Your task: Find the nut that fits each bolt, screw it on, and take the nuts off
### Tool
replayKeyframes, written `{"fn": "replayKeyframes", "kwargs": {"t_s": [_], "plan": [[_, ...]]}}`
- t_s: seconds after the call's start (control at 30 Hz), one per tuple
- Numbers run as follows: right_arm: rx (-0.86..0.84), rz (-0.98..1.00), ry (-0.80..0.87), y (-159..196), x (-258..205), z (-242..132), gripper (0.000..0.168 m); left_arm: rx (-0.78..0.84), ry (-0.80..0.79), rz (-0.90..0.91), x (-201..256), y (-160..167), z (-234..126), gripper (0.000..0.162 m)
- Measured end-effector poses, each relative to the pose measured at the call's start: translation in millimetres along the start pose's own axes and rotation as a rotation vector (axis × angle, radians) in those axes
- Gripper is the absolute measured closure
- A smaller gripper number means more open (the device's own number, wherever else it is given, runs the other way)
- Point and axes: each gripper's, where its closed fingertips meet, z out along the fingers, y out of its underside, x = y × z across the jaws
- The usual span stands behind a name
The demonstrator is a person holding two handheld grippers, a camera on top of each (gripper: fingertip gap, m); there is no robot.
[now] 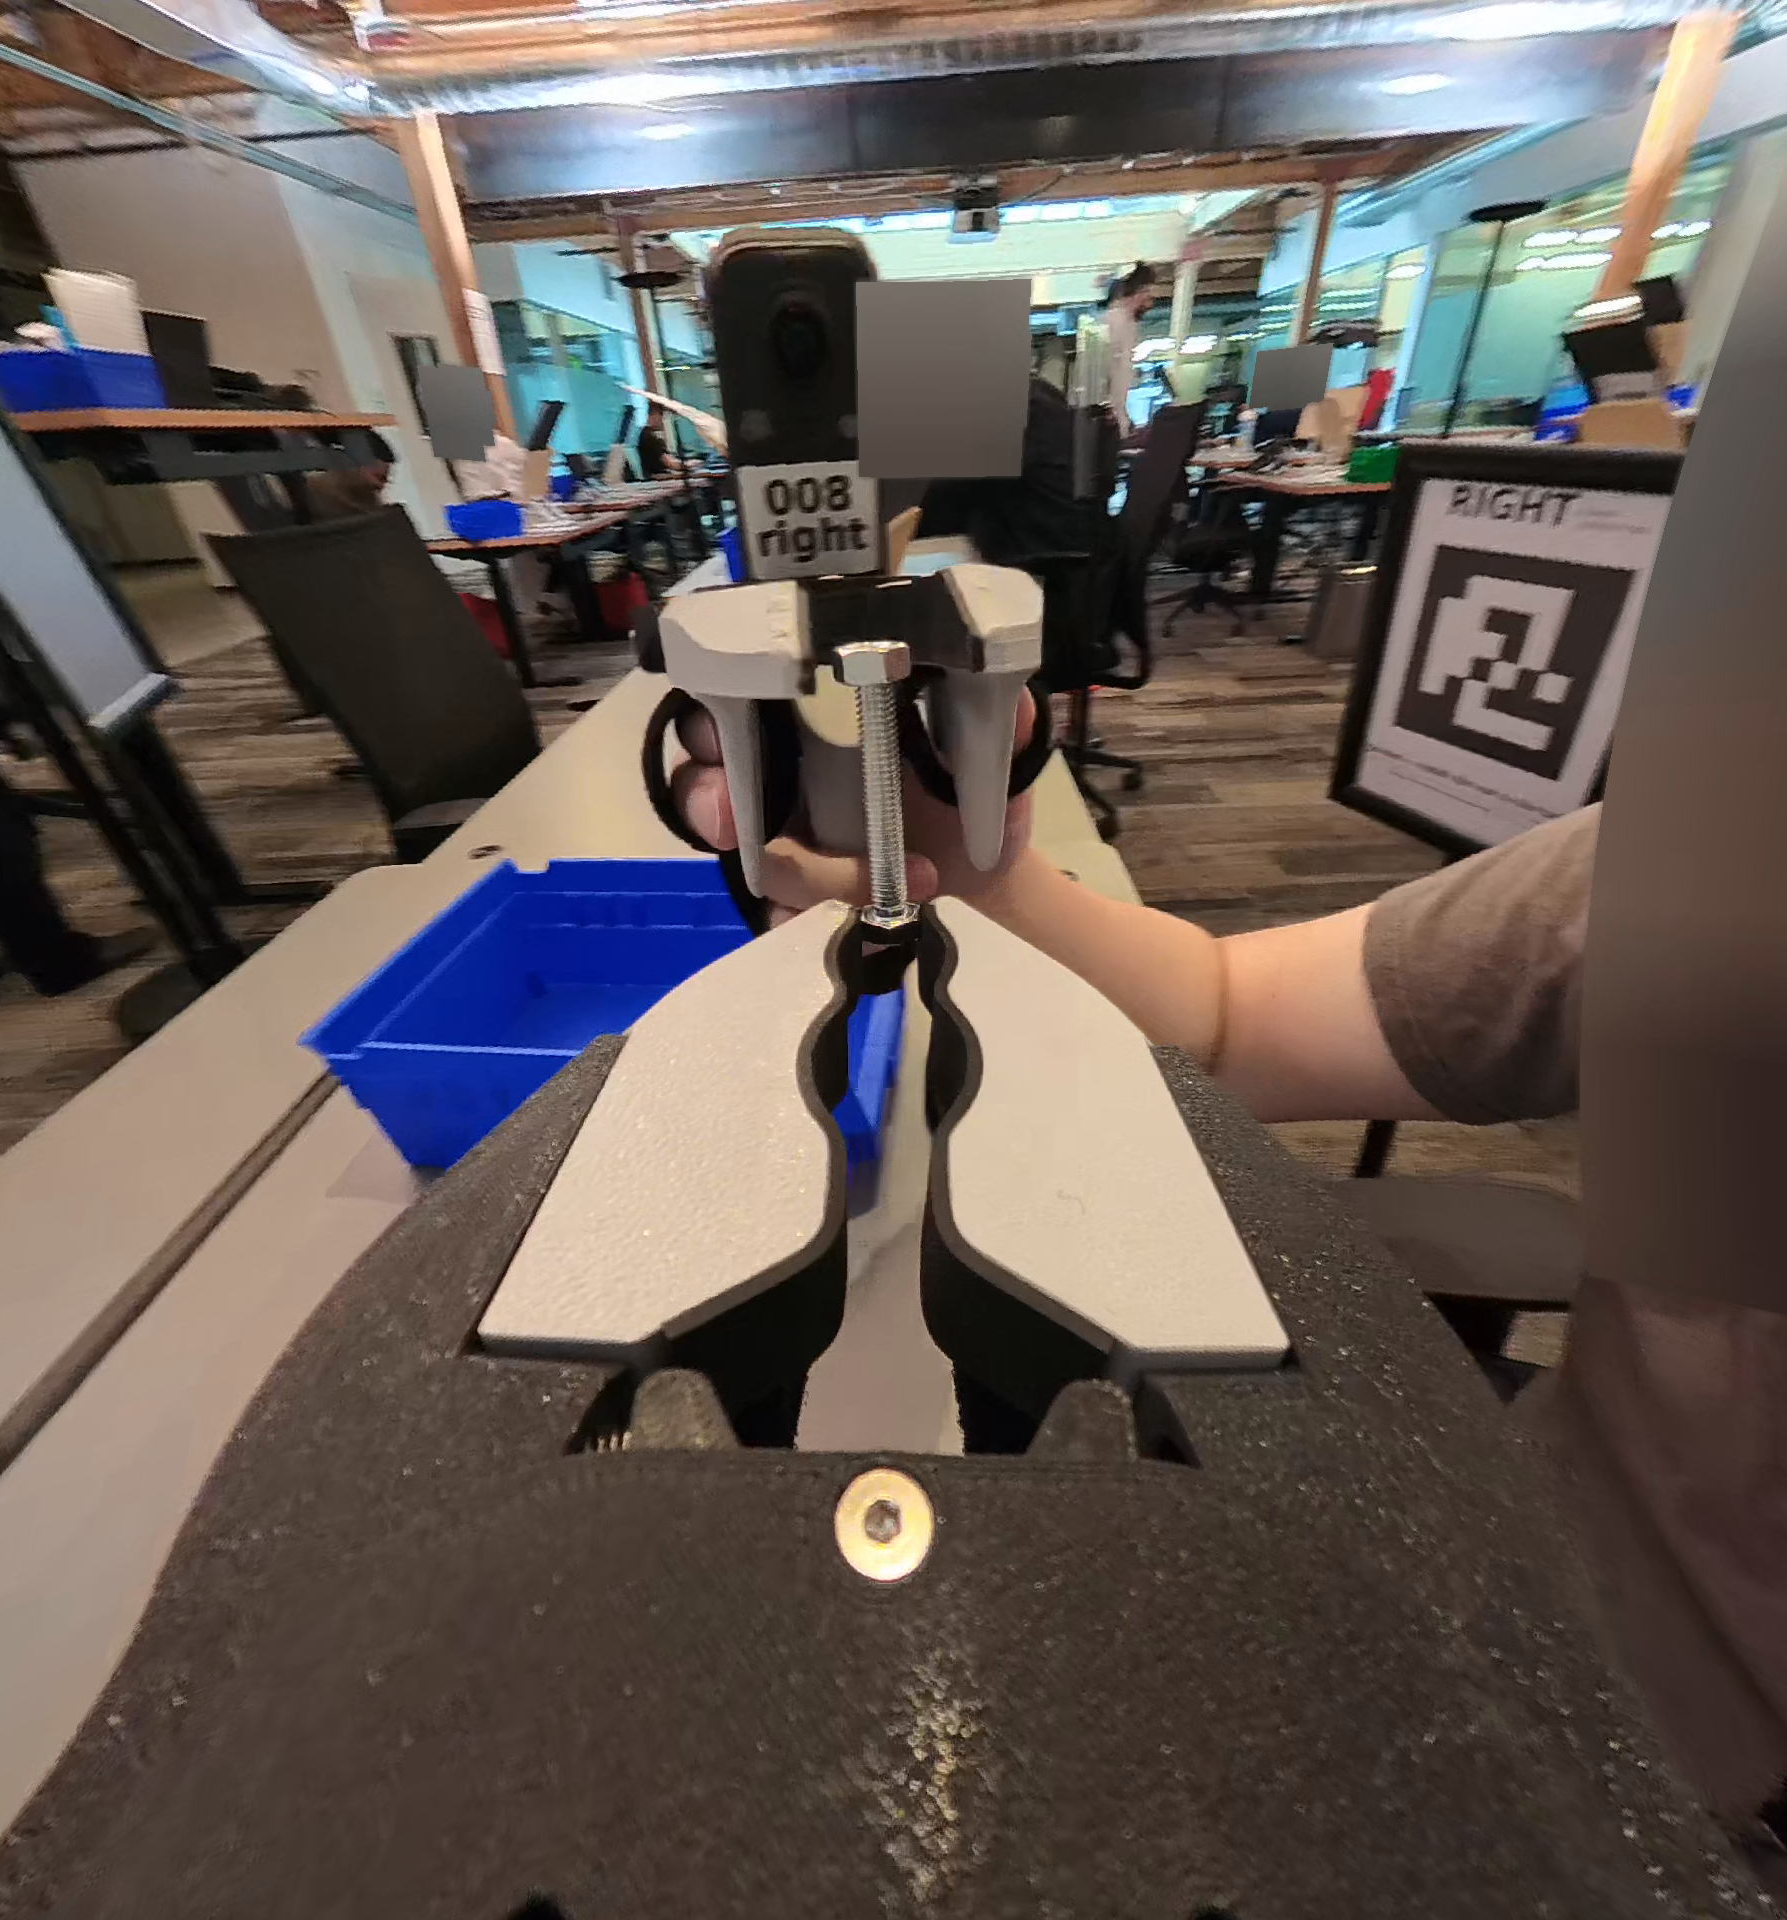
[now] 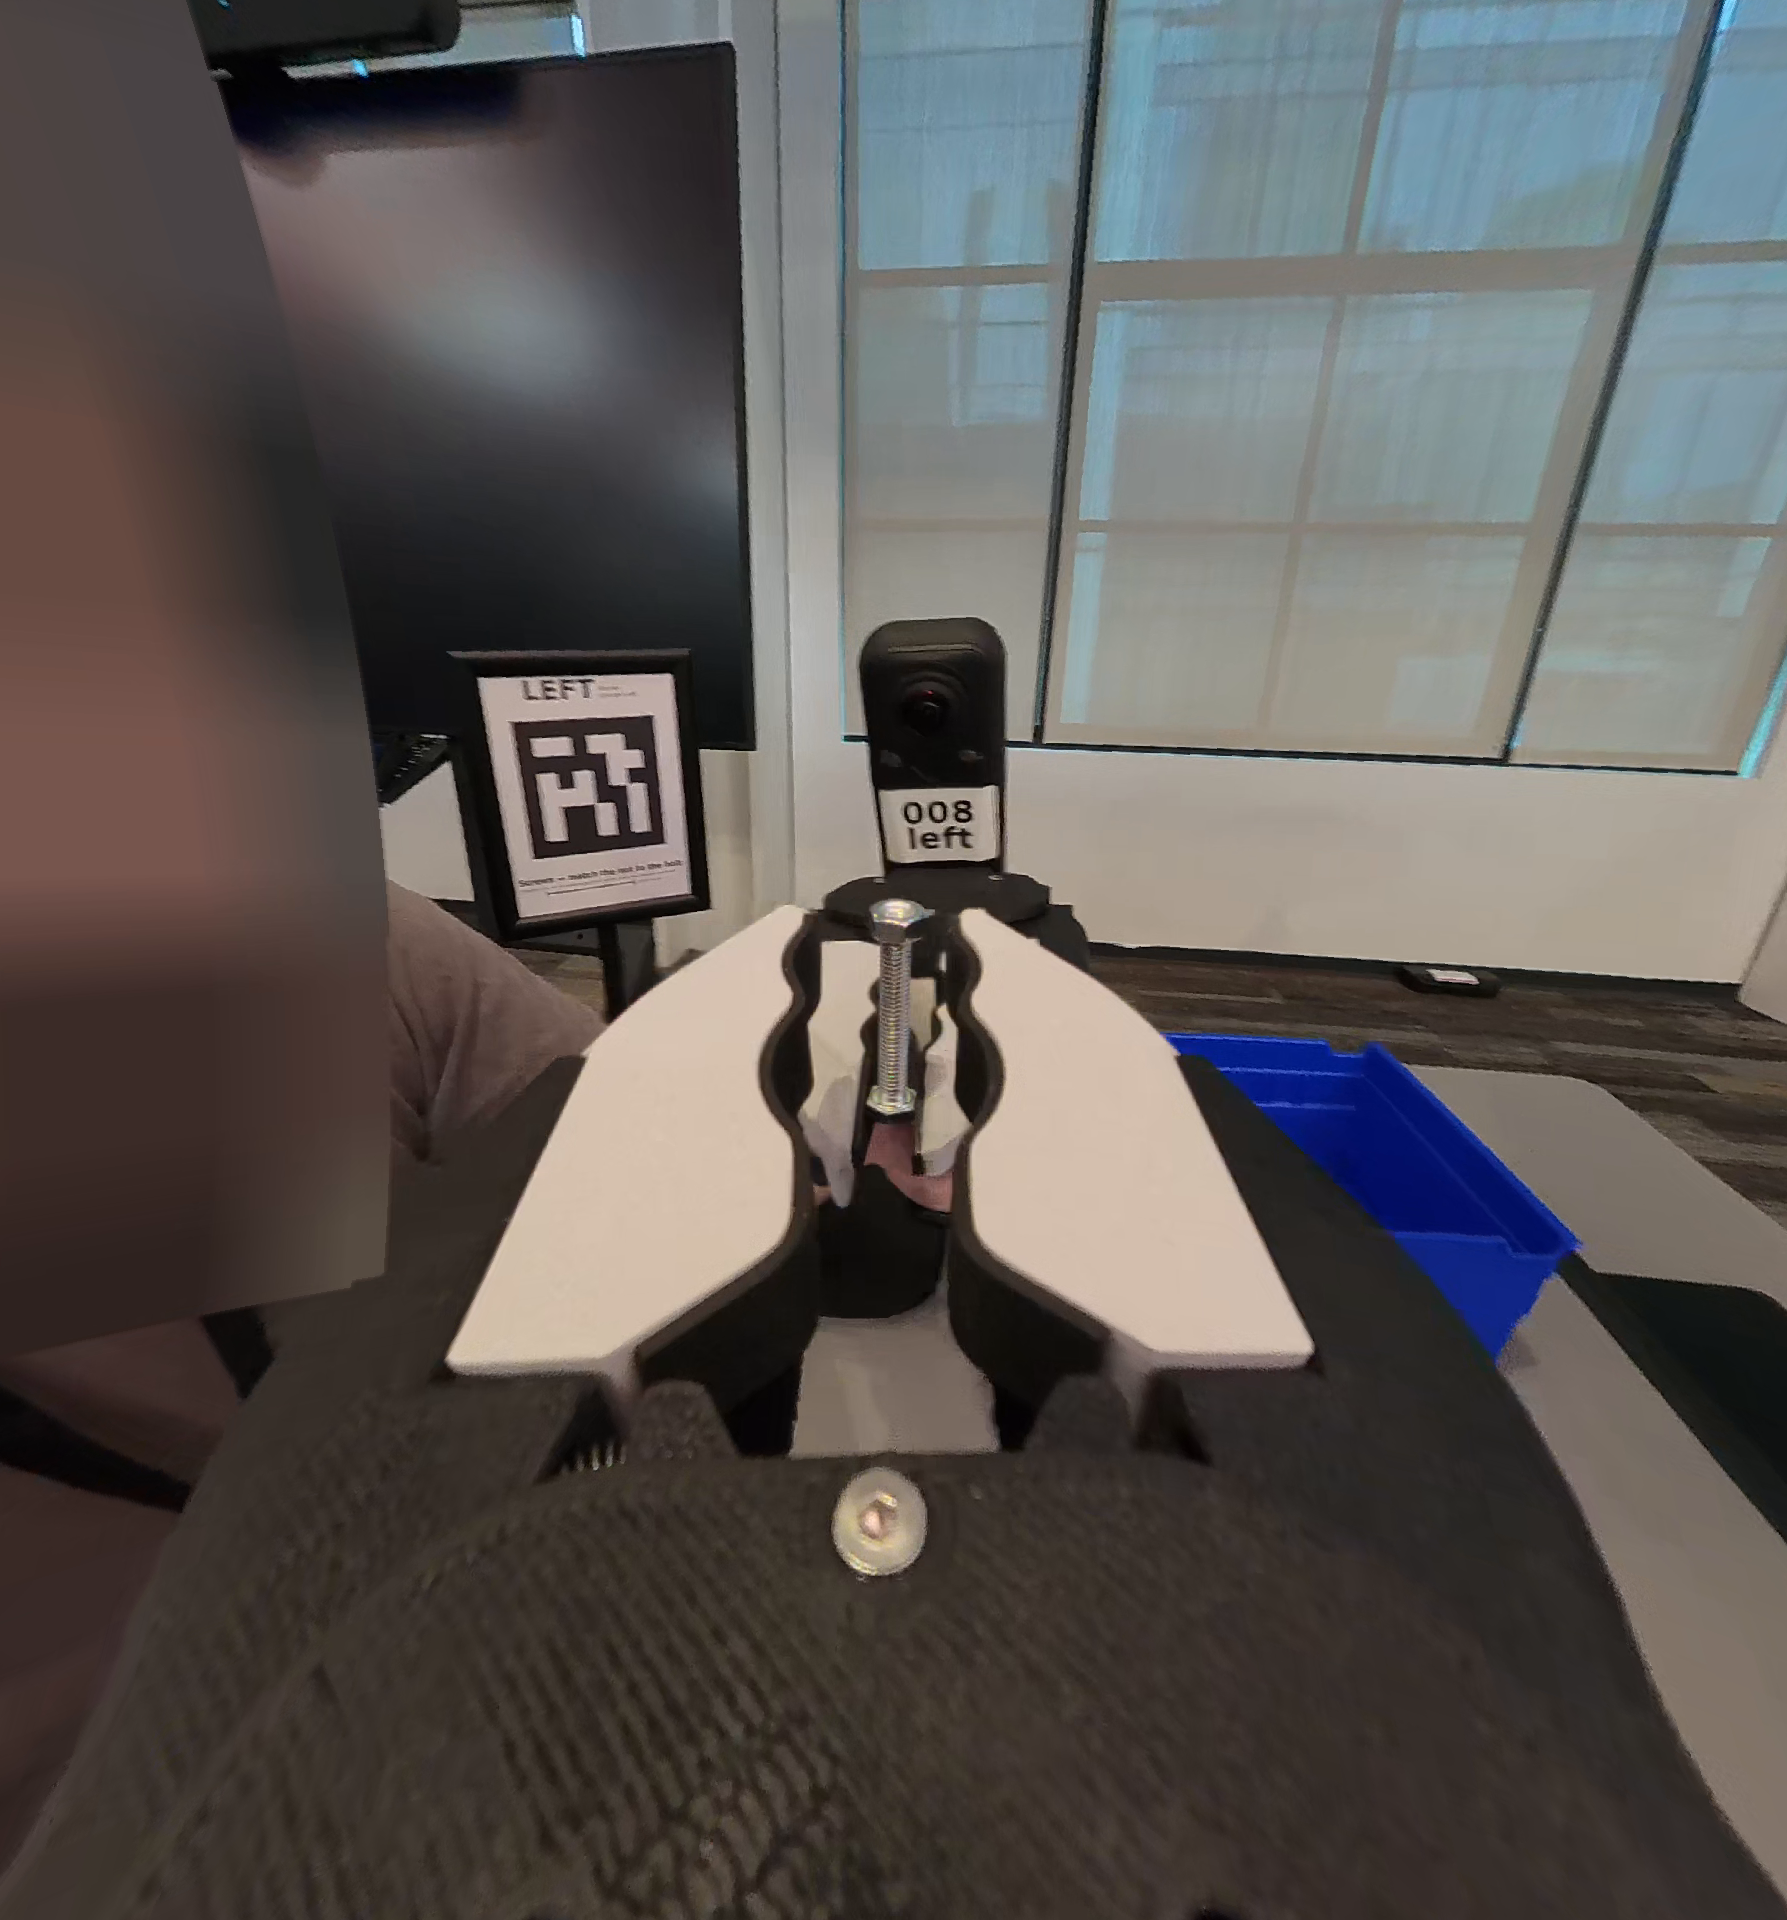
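A silver hex bolt (image 1: 884, 779) stands upright in the air between my two grippers, head up. My left gripper (image 1: 884, 925) is shut on a small silver nut (image 1: 889, 914) at the bolt's lower end. My right gripper (image 1: 868, 636) faces it from above and is shut on the bolt's head. In the right wrist view the bolt (image 2: 894, 1008) hangs from my right gripper (image 2: 895, 920), and the nut (image 2: 894, 1096) sits in the left gripper (image 2: 894, 1130) below. How far the nut is threaded on, I cannot tell.
An open blue bin (image 1: 515, 997) stands on the grey table (image 1: 141, 1195), below the grippers; it also shows in the right wrist view (image 2: 1388, 1164). Framed marker signs (image 1: 1512, 644) (image 2: 588, 790) stand beside the table. A person's forearm (image 1: 1336, 997) reaches in from the right. The gap from one gripper's tips to the other's is roughly 5 cm.
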Motion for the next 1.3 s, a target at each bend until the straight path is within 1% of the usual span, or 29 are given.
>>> {"fn": "replayKeyframes", "kwargs": {"t_s": [0.2, 0.37, 0.63, 0.9, 1.07, 1.3], "plan": [[0.005, -0.088, 0.127, -1, 8, 4, 0.144, 0.008, -0.065, 0.013, -9, 0, -1, 0.152], [-0.011, -0.208, 0.262, -5, 14, 3, 0.145, 0.001, -0.106, 0.048, -12, 0, -2, 0.152], [-0.001, -0.205, 0.377, -7, 23, 2, 0.145, 0.001, -0.151, 0.069, -18, -1, -3, 0.152], [-0.02, -0.196, 0.414, -3, 26, 4, 0.147, -0.007, -0.156, 0.059, -20, 1, -4, 0.152], [-0.026, -0.19, 0.404, -2, 24, 5, 0.155, -0.002, -0.156, 0.056, -21, 0, -4, 0.152], [-0.033, -0.196, 0.384, -2, 21, 6, 0.157, 0.003, -0.142, 0.054, -18, -1, -4, 0.152]]}}
